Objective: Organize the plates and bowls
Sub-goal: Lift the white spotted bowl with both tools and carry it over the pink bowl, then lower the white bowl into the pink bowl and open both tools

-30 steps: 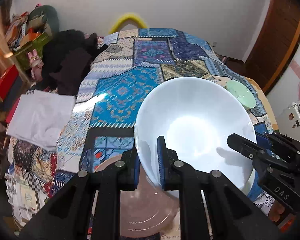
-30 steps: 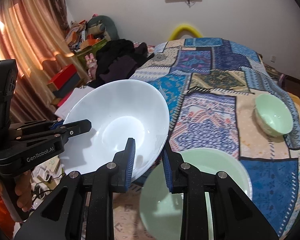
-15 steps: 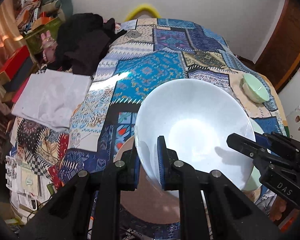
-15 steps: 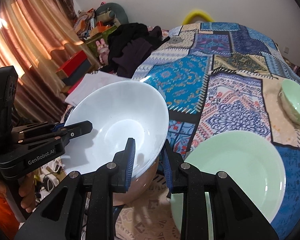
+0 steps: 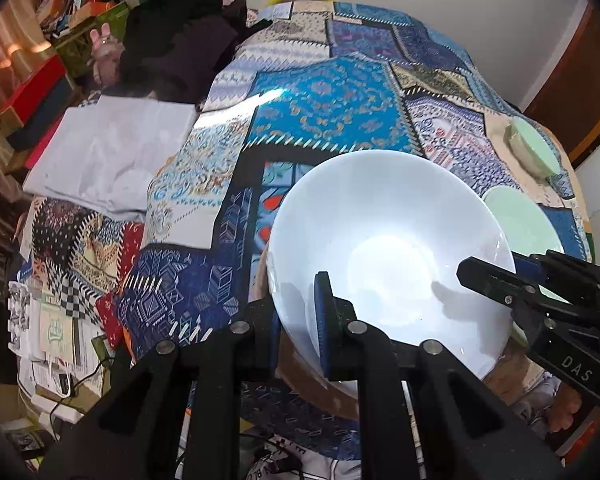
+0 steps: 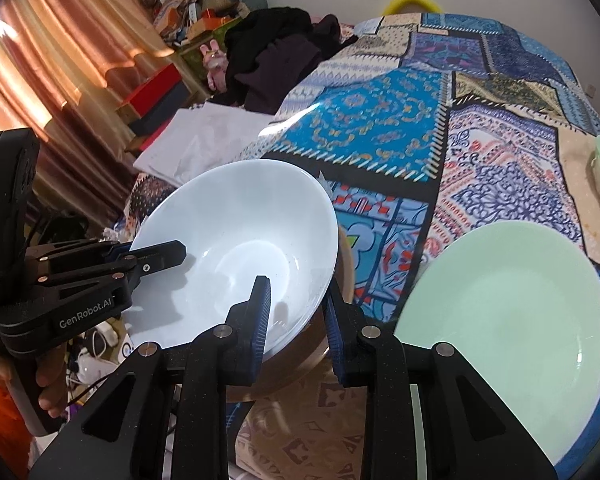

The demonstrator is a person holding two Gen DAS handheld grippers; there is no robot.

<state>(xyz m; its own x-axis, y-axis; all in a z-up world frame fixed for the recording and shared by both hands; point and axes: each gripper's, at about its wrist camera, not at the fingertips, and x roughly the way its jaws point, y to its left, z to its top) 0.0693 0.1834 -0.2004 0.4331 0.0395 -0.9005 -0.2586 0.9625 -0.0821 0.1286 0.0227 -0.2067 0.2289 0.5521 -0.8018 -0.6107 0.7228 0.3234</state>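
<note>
Right wrist: left tongs (image 6: 156, 254) read "GenRobot.AI" (right tongs (image 5: 492, 276), "DAS").

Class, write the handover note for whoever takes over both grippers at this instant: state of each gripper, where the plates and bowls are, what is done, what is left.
Left gripper: shut on the near rim of the white bowl.
Right gripper: shut on the same bowl's opposite rim, so both carry it, tilted.
Brown dish: on the patterned cloth, directly under the white bowl; contact cannot be judged.
Green plate: on the cloth beside them. Small green bowl: farther back, near the cloth's edge.
Done: white bowl lifted and brought over the brown dish.
Left: probably set it down into the dish, release, then sort the green pieces.
</note>
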